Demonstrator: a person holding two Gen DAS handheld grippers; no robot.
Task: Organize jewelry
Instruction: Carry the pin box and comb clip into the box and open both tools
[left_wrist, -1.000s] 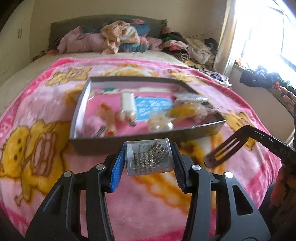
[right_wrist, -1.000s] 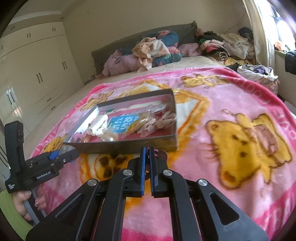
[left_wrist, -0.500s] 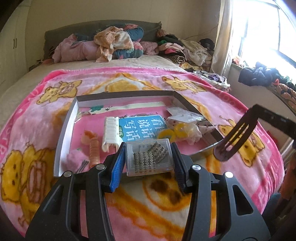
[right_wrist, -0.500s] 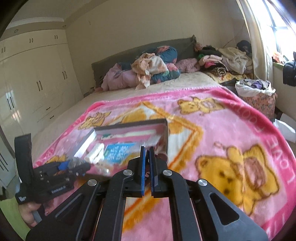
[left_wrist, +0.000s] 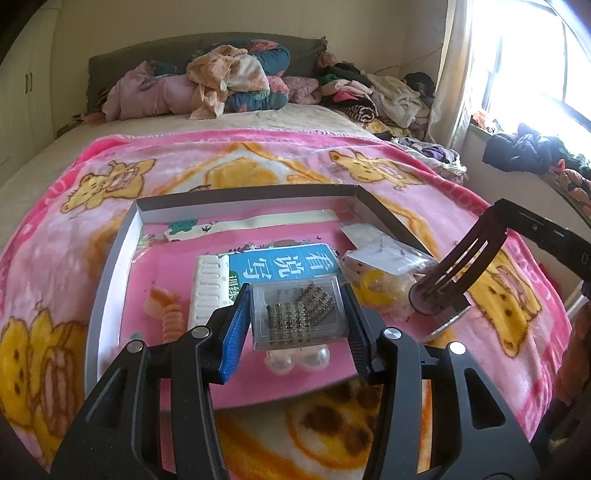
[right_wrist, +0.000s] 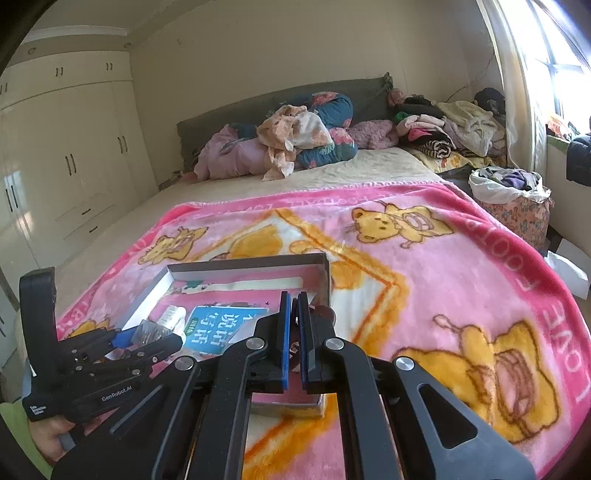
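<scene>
My left gripper (left_wrist: 297, 317) is shut on a clear plastic case (left_wrist: 298, 316) with dark beaded jewelry inside, held above the near part of a shallow grey box (left_wrist: 122, 236) on the pink blanket. The box holds a blue card (left_wrist: 284, 263), a white comb-like piece (left_wrist: 207, 291), an orange hair tie (left_wrist: 170, 314), pearl beads (left_wrist: 295, 361) and clear bags with yellow pieces (left_wrist: 384, 273). My right gripper (right_wrist: 292, 332) is shut, with a thin dark thing between its pads that I cannot identify; it hovers over the box's right side (right_wrist: 325, 273). It also shows in the left wrist view (left_wrist: 439, 291).
The box lies on a pink bear-print blanket (right_wrist: 443, 258) on a bed. Piled clothes and pillows (left_wrist: 229, 81) lie at the headboard. A wardrobe (right_wrist: 66, 166) stands on the left, a window and a bag of clothes (right_wrist: 509, 199) on the right.
Both grippers have risen and moved forward over the box. The left one carried the clear case from before the box's near wall to above its inside.
</scene>
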